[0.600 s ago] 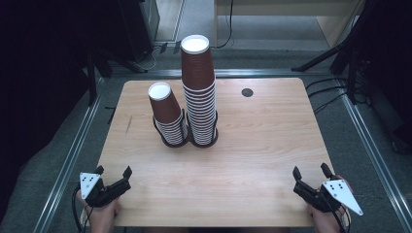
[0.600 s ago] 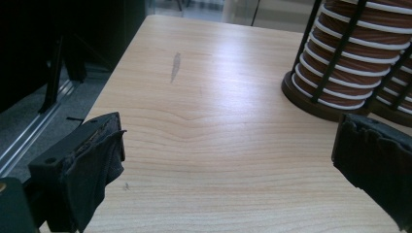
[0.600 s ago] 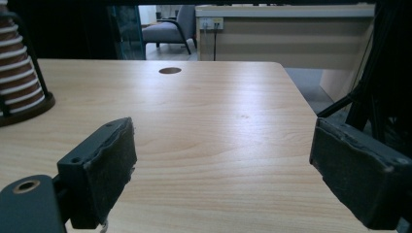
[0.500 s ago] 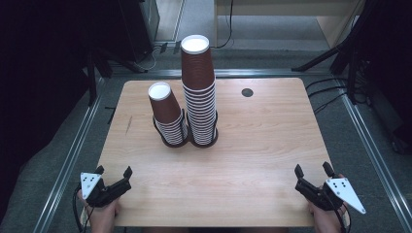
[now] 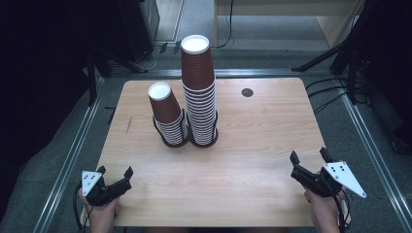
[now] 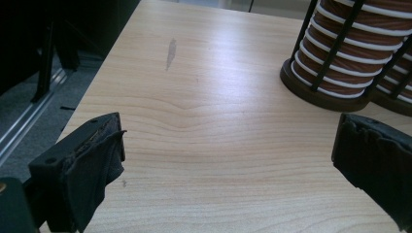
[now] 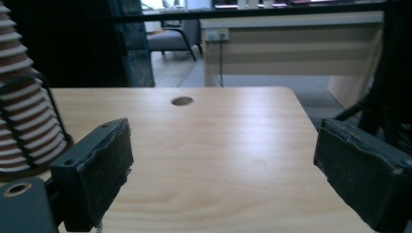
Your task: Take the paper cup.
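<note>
From the high view, the left tool (image 5: 115,180) rests at the near left corner of the tabletop (image 5: 257,145), jaws apart and empty. The right tool (image 5: 311,162) sits at the near right corner, jaws also spread with nothing between them. Well apart from both, toward the far middle, the short cup stack (image 5: 167,114) stands just left of the tall cup stack (image 5: 199,90), each in a black wire holder.

In the left gripper view, the short cup stack (image 6: 350,53) rises at the far right beyond the spread jaws.

In the right gripper view, a cup stack (image 7: 24,102) shows at the left edge, and a round hole (image 7: 182,101) lies farther off.
</note>
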